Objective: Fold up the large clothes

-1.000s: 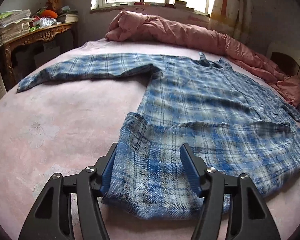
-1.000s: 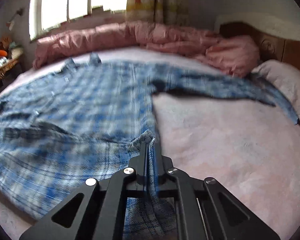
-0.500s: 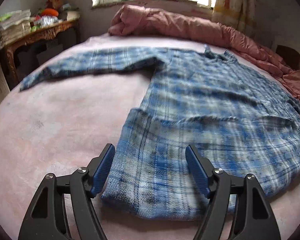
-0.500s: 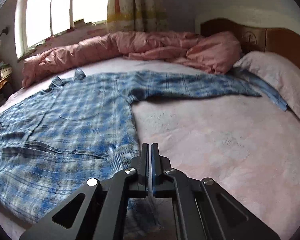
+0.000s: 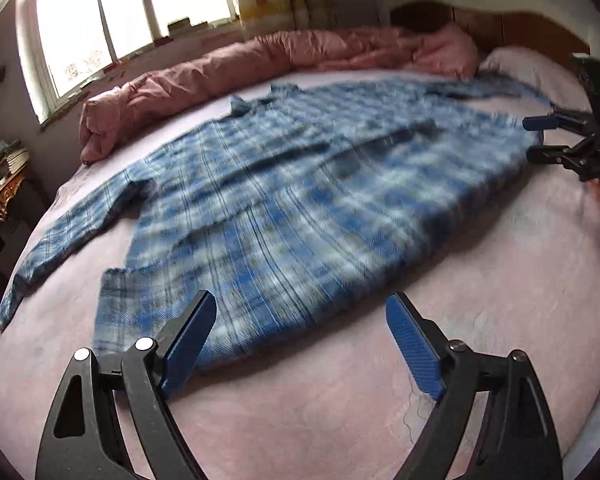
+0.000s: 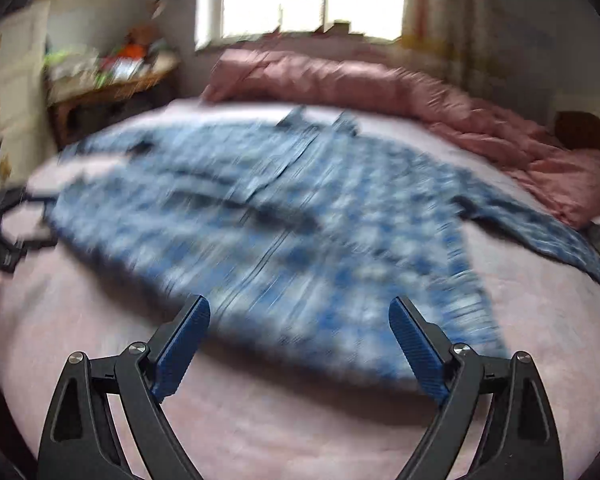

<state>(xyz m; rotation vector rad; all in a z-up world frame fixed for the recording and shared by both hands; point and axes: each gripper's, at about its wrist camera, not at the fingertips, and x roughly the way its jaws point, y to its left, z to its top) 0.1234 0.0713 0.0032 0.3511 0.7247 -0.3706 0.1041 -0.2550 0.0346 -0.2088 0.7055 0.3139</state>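
A large blue plaid shirt (image 5: 300, 200) lies spread on the pink bed (image 5: 500, 280), collar toward the window, both sleeves stretched out, its hem folded up over the body. It also shows, blurred, in the right wrist view (image 6: 300, 224). My left gripper (image 5: 300, 332) is open and empty, just in front of the folded hem. My right gripper (image 6: 298, 336) is open and empty over the near hem; it also shows in the left wrist view (image 5: 540, 140) at the shirt's right edge. The left gripper shows faintly in the right wrist view (image 6: 4, 224).
A rolled pink quilt (image 5: 260, 64) lies along the far side of the bed under the window. A pink pillow (image 5: 532, 68) sits by the wooden headboard. A cluttered wooden side table (image 6: 112, 80) stands left of the bed.
My right gripper has let go of the shirt's hem and opened wide. Both grippers have pulled back and swung, so each now sees the whole shirt. The left stayed open.
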